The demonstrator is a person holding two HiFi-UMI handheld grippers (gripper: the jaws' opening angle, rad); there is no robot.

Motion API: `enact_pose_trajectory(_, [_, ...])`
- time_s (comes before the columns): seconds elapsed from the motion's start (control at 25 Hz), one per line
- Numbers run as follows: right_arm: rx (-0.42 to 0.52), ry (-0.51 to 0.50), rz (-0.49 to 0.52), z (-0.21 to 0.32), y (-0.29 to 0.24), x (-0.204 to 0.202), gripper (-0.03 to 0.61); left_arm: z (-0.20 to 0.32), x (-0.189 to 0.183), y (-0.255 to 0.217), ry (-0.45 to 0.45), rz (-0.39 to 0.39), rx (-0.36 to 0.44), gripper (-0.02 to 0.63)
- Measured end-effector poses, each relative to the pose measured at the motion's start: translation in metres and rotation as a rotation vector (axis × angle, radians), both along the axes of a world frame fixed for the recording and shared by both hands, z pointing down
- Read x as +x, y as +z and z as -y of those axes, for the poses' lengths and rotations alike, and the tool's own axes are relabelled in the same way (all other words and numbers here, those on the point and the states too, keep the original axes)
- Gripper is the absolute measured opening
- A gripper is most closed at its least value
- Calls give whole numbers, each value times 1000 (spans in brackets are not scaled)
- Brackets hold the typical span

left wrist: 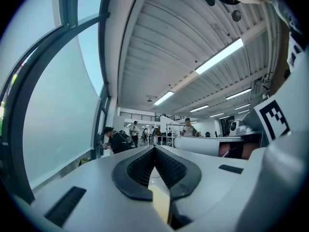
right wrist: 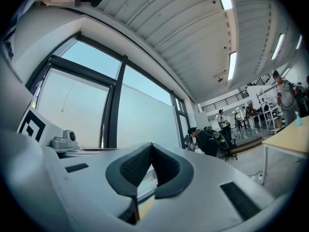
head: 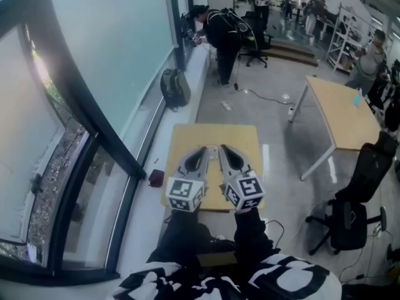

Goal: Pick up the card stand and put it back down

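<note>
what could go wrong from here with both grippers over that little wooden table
1. The left gripper and right gripper both have their fingers shut on nothing; reaching like this would likely shove a thing rather than grip it.
2. They hang close side by side over the small light wooden table, so they might knock together.
3. The small pale thing past their tips is too unclear to call the card stand.

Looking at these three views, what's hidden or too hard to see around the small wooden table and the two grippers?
- Card stand: head view shows only a small pale patch between the left gripper and right gripper, too small to confirm.
- Light wooden table: both gripper views look level, barely showing it.
- Dark red thing on the floor, head view: too small to name.
</note>
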State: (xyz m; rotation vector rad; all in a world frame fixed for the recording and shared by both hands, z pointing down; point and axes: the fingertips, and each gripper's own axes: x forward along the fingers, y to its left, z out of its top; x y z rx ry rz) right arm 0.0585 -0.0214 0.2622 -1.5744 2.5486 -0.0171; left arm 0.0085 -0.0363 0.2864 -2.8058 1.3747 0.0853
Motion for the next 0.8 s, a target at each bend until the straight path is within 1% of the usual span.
enact_pose_trajectory(0.12, [-32, -20, 2, 12, 21, 0, 11, 11, -2, 25, -24, 7, -39, 9])
enact_pose_trajectory(0.32, [-72, -73, -27, 34, 55, -10, 11, 33, -9, 61, -49, -4, -96, 9])
enact_pose_trajectory(0.48, [-134, -41, -27, 46, 84, -5, 11, 42, -3, 83, -29, -10, -135, 9])
enact_pose_trajectory(0.56, [-167, -43, -36, 49, 102, -6, 12, 48, -2, 98, -24, -8, -156, 9])
enact_pose_trajectory(0.72, [-246, -55, -76, 52, 140, -8, 11, 60, -3, 142, -11, 14, -222, 9])
enact_pose_trajectory(0.8, [-262, -68, -82, 55, 155, -7, 12, 64, -2, 160, 10, 42, -228, 9])
